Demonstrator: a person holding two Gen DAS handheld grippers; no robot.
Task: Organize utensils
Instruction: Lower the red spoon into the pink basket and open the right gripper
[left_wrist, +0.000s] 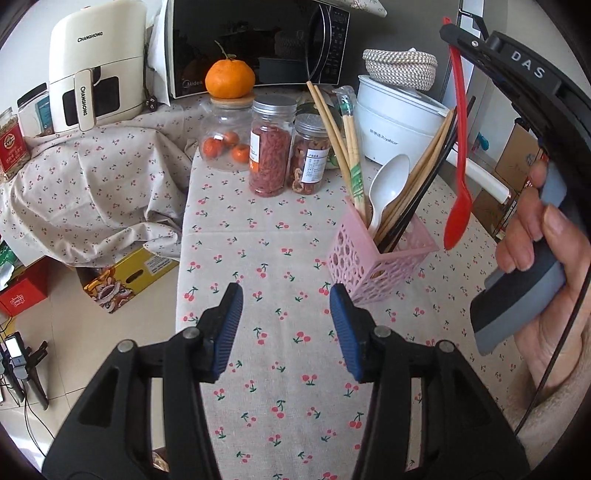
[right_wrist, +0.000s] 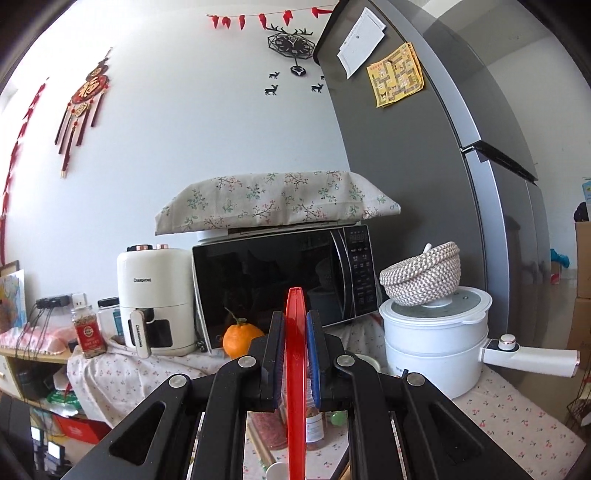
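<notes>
While the red spoon (left_wrist: 459, 155) hangs bowl-down in the air just right of the pink holder (left_wrist: 373, 266), its handle sits clamped between the pads of the right gripper (right_wrist: 296, 354), seen edge-on in the right wrist view. A hand (left_wrist: 543, 258) holds that gripper at the right edge. The holder stands on the cherry-print tablecloth (left_wrist: 266, 258) and carries chopsticks (left_wrist: 332, 129), a white spoon (left_wrist: 388, 184) and dark sticks, all leaning. The left gripper (left_wrist: 286, 328) hovers near the holder's near-left side, jaws apart, nothing between them. Farther off: three jars (left_wrist: 269, 147), an orange (left_wrist: 230, 78) on one lid, a microwave (left_wrist: 258, 40), a white pot (left_wrist: 399, 125) with a woven basket (left_wrist: 399, 64) on top.
</notes>
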